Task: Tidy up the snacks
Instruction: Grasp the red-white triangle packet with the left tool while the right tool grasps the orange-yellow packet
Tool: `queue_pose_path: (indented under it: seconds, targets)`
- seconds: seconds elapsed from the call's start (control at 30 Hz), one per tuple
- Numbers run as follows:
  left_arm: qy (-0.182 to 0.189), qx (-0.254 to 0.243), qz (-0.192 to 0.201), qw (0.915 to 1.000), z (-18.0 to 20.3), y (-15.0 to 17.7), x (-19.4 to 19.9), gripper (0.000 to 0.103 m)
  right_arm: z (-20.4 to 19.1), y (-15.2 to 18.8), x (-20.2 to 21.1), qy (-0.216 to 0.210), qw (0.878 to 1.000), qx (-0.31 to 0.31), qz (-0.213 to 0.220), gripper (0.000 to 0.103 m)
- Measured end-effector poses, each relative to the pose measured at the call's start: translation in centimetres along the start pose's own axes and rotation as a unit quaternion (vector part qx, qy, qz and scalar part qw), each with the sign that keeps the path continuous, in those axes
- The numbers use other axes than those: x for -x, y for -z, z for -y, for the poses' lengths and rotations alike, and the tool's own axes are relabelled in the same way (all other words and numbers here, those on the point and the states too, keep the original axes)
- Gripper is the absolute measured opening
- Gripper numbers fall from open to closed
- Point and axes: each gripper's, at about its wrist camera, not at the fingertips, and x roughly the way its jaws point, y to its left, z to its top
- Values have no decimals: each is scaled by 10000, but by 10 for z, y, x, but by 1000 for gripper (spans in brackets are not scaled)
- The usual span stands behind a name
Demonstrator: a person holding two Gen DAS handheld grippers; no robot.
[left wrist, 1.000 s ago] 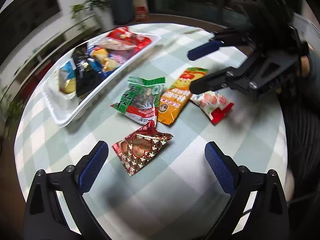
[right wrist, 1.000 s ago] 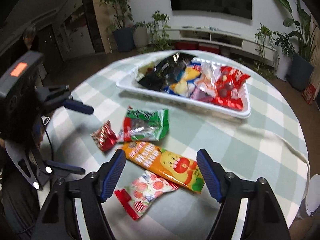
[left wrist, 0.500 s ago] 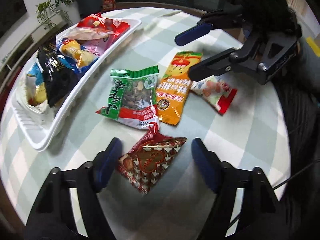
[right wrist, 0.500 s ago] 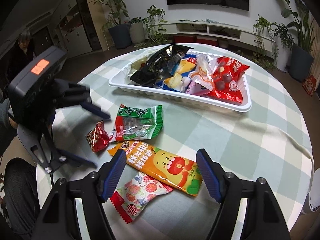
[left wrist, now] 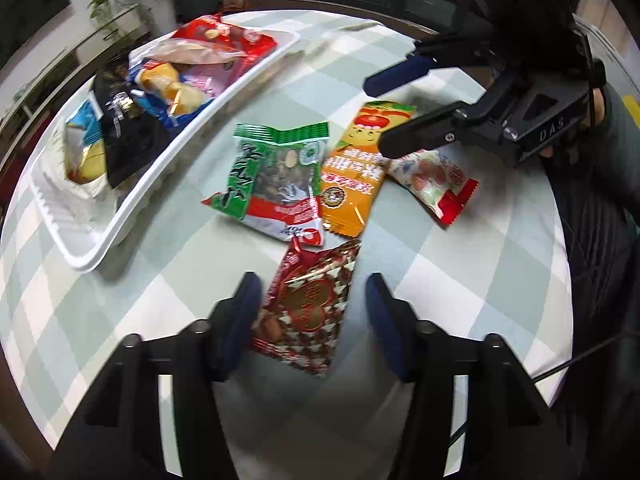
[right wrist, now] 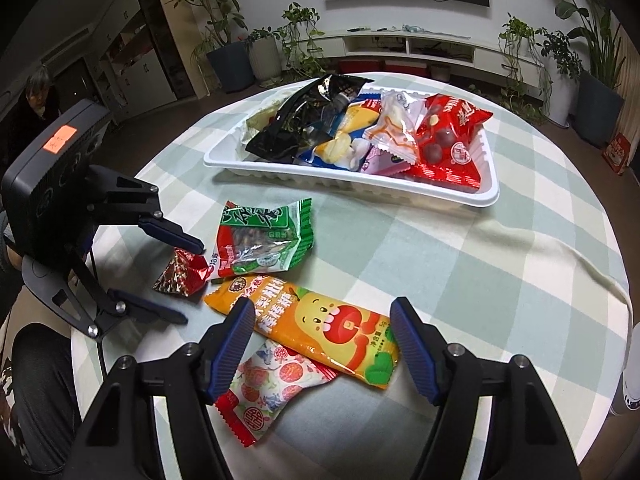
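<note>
Snack packets lie loose on your green-and-white checked tablecloth (right wrist: 460, 264), beside the white plastic tray (right wrist: 352, 184) already piled with wrappers. Your left gripper (left wrist: 312, 304) is closing its jaws around the red-and-gold triangular foil packet (left wrist: 310, 300); the left pad looks on its edge, the right one apart. Your right gripper (right wrist: 322, 342) hangs fairly wide, holding nothing, over the long orange candy bag (right wrist: 320, 328) and the white strawberry-print sachet (right wrist: 268, 384).

4 packets (right wrist: 264, 240) before tray (right wrist: 352, 184); tray seemingly full.
</note>
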Motion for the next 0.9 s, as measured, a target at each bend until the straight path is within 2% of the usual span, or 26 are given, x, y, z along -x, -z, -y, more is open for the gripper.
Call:
queue_pose_path:
  seconds: [0.07,0.27,0.4,0.5,0.6,0.67,0.8,0.9]
  targets:
    - [-15,210,32,9998,-3,3,2,39,1,1,1,3,10000,-11,-13,72]
    - [-221,627,53,9978,-1,9,6,37,-1,1,2,1,10000,58,-22,71]
    - [-501,1028,101,9934,4,15,9,35,-8,-2,14,9,9977,672,99,71]
    - [-617,1620,320,9843,3,24,16,35,-18,-9,22,-150,9909,1329,129,71]
    - [-535,2279,607,9703,-1,37,23,35,-30,-10,15,-407,9707,2359,-223,71]
    - [-581,2531,662,9634,0,40,25,35,-30,-13,4,-422,9620,2646,-523,65]
    - [-728,2536,779,9614,11,40,24,35,-24,-27,-15,-467,9551,2794,-871,64]
    - [-673,2577,894,9597,10,43,24,35,-23,-33,-28,-580,9483,2893,-1174,64]
